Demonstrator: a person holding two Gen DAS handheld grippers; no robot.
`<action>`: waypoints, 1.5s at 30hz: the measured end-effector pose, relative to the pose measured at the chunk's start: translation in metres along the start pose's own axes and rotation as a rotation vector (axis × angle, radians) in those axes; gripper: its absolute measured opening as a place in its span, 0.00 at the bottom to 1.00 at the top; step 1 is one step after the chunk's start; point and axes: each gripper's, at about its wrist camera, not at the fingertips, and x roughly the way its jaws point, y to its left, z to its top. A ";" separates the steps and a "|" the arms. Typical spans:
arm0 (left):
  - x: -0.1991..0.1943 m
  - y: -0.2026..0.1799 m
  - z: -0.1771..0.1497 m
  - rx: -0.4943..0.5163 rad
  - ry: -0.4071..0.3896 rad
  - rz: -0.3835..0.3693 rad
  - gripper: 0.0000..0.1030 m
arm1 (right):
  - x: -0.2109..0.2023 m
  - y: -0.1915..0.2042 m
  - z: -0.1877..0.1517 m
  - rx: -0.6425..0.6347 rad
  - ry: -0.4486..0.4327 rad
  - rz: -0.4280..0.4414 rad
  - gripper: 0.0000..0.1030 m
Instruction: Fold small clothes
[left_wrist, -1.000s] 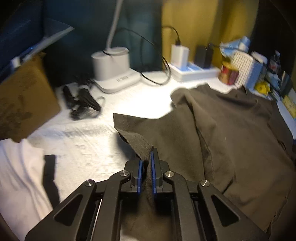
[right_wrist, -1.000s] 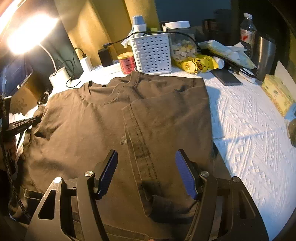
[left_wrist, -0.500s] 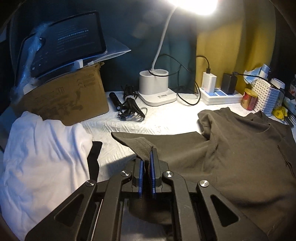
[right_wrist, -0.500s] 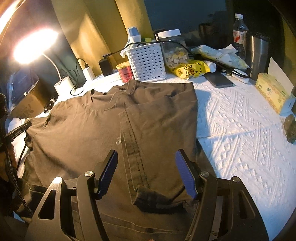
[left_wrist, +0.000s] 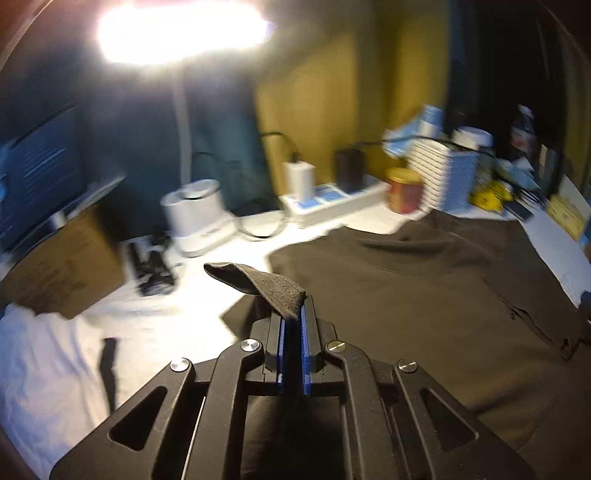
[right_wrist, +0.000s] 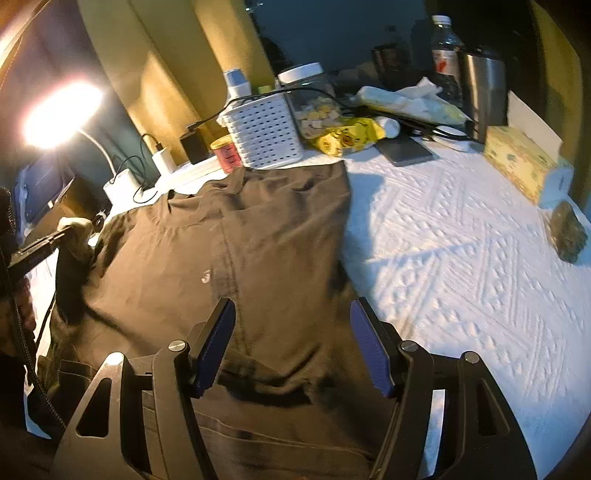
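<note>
A: Where is the dark T-shirt (right_wrist: 258, 251) lying?

B: It is lying spread across the white quilted tabletop (right_wrist: 461, 266), one side already folded over. The left hand-held gripper (left_wrist: 291, 325) is pinching the hemmed sleeve edge (left_wrist: 273, 288), jaws closed on it and holding it off the surface.

A: And the right hand-held gripper (right_wrist: 291, 347)?

B: It is hovering wide over the lower fold, gripping nothing.

A: How is the fabric going to behave?

B: Light, limp and drapey, I am guessing (knit cotton, probably), so hems and corners are giving the firmest hold. No labels are reading clearly; the red tin (right_wrist: 227, 155) is too blurred.
</note>
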 end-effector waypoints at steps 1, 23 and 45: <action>0.003 -0.007 0.001 0.010 0.007 -0.016 0.05 | -0.002 -0.004 -0.001 0.007 -0.001 -0.001 0.66; 0.020 -0.058 -0.001 0.042 0.175 -0.360 0.45 | -0.004 -0.023 -0.006 0.043 0.013 -0.030 0.66; -0.009 -0.039 -0.029 0.088 0.239 -0.351 0.45 | -0.006 -0.006 -0.006 0.013 0.024 -0.051 0.66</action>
